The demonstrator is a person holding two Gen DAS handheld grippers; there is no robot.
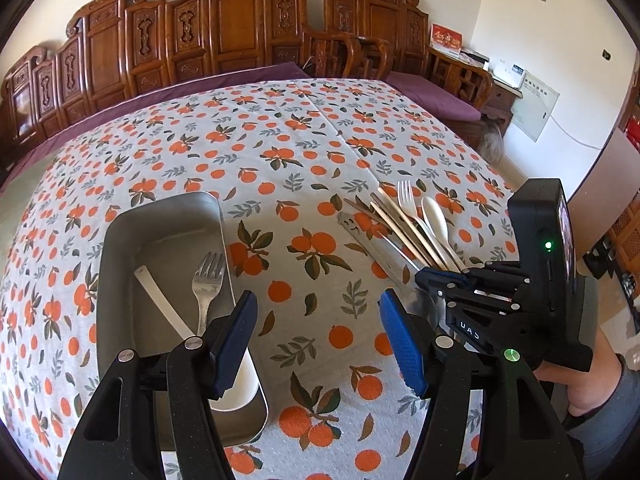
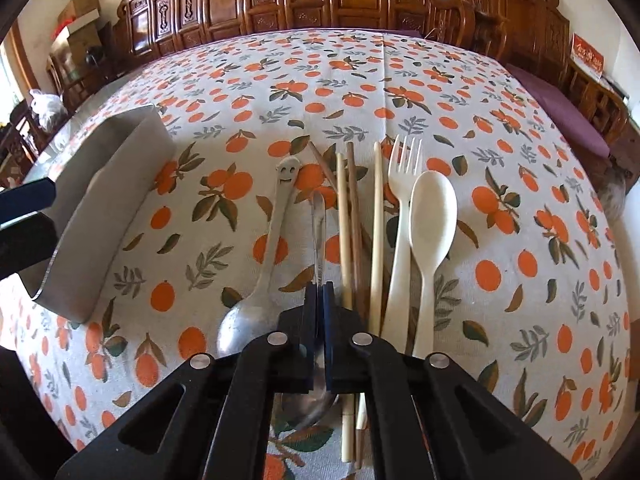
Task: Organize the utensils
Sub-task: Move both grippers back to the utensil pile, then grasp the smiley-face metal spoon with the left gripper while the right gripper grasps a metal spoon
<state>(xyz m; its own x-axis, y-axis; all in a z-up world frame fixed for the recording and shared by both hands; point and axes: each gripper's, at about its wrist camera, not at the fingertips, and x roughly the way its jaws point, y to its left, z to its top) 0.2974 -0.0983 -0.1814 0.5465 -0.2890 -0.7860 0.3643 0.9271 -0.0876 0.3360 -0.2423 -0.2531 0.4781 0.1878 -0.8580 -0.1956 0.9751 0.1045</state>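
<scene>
Gripping the thin handle of a metal spoon point(image 2: 319, 216), the right gripper point(image 2: 319, 300) has its two jaws pressed together, and the handle passes between them while the spoon's bowl lies under the gripper, close to the camera. This spoon belongs to a row of utensils on the tablecloth point(image 2: 500, 240) with orange fruits. On its left lies another metal spoon with a smiling face point(image 2: 276, 216) on the handle end. On its right are several chopsticks point(image 2: 347, 232), then a white plastic fork point(image 2: 404, 208) and a white plastic spoon point(image 2: 432, 216), all lying side by side and touching or nearly touching. The left gripper point(image 1: 318, 334) hangs wide apart with nothing between its blue pads point(image 1: 402, 344), above the cloth just beside a metal tray point(image 1: 116, 248). Inside this tray lie a metal fork point(image 1: 208, 284) and a white spoon point(image 1: 160, 300), its bowl partly hidden behind the left finger. The tray stands to the left of the utensil row, apart from it.
</scene>
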